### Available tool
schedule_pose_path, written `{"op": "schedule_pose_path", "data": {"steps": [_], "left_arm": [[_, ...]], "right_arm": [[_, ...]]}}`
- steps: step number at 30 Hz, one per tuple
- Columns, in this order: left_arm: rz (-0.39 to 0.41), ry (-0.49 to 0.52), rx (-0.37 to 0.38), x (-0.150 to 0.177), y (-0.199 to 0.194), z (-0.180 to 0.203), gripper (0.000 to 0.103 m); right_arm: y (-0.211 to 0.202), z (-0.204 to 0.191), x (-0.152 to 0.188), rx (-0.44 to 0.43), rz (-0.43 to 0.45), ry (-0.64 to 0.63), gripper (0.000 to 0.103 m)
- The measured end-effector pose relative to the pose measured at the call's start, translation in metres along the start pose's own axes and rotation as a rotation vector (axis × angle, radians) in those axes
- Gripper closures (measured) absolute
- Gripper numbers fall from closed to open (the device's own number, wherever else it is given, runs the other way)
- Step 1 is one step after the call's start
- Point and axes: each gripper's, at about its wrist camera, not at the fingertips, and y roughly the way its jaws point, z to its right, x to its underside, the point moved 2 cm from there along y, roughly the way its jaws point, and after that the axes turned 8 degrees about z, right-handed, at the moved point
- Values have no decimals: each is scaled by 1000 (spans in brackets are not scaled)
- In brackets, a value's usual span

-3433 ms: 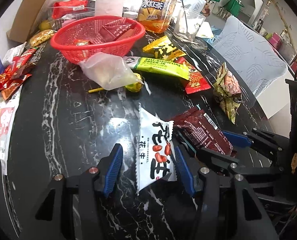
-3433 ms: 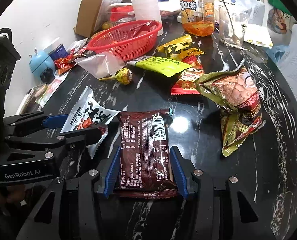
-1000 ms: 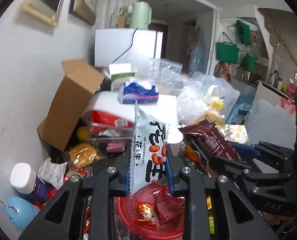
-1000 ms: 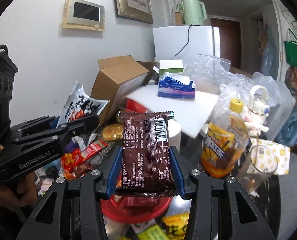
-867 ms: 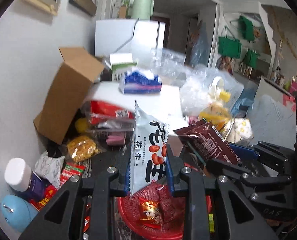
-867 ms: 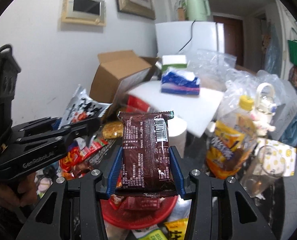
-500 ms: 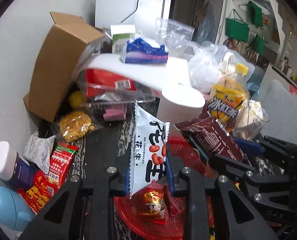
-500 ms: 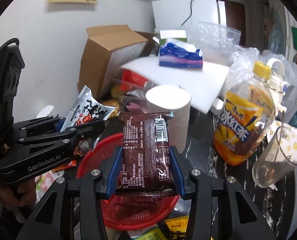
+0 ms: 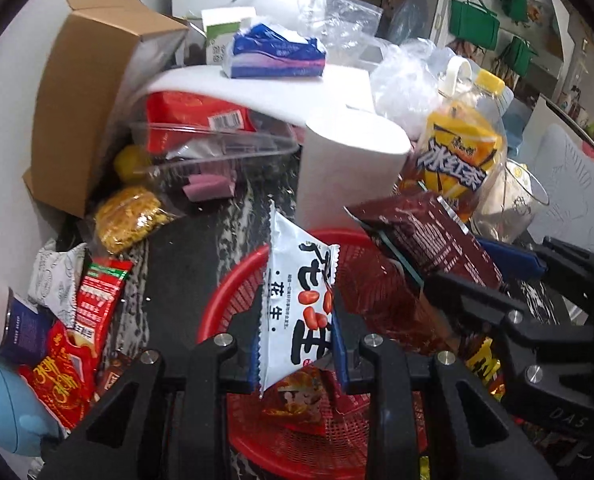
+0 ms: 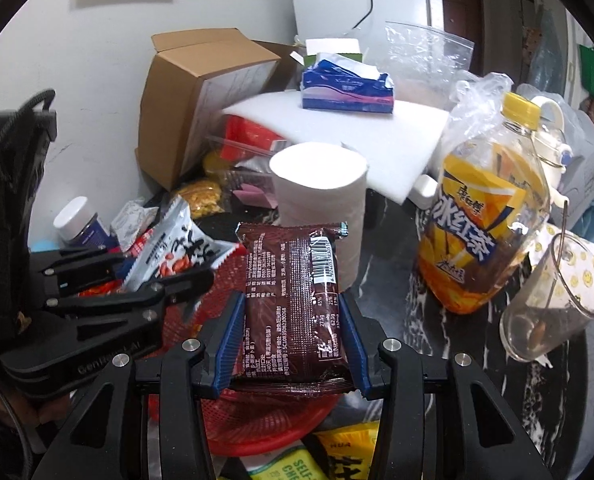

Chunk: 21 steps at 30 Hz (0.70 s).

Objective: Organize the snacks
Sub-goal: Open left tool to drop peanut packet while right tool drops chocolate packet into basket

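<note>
Both hands have come down from up high, and now the two snacks hang right over the red basket [image 9: 233, 308] instead of lying on the counter [image 10: 393, 280]. The left gripper [image 9: 295, 320] pinches the white peanut bag [image 9: 297, 300] by its sides. The right gripper [image 10: 293, 332] squeezes the brown snack pack [image 10: 293, 300] flat between its blue pads. A few snacks are already in the basket (a red one shows under the peanut bag). These two still need to be let go, I think, and more packets wait on the counter, like the yellow packet [image 10: 349, 452]. Both grippers tip forward and down toward the basket, side by side.
</note>
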Motion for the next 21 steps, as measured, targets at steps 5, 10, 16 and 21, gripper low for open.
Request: {"op": "schedule_pose_path", "data": {"steps": [5, 10, 16, 21], "left_arm": [[-19, -8, 10, -1, 0, 0, 75], [-12, 11, -49, -4, -9, 0, 37], [0, -10, -108, -8, -20, -10, 35], [40, -20, -170, -9, -40, -18, 35]], "right_arm": [[0, 3, 0, 1, -2, 6, 58], [-2, 2, 0, 2, 1, 6, 58], [-5, 3, -1, 3, 6, 12, 57], [-4, -6, -1, -24, 7, 11, 57]]}}
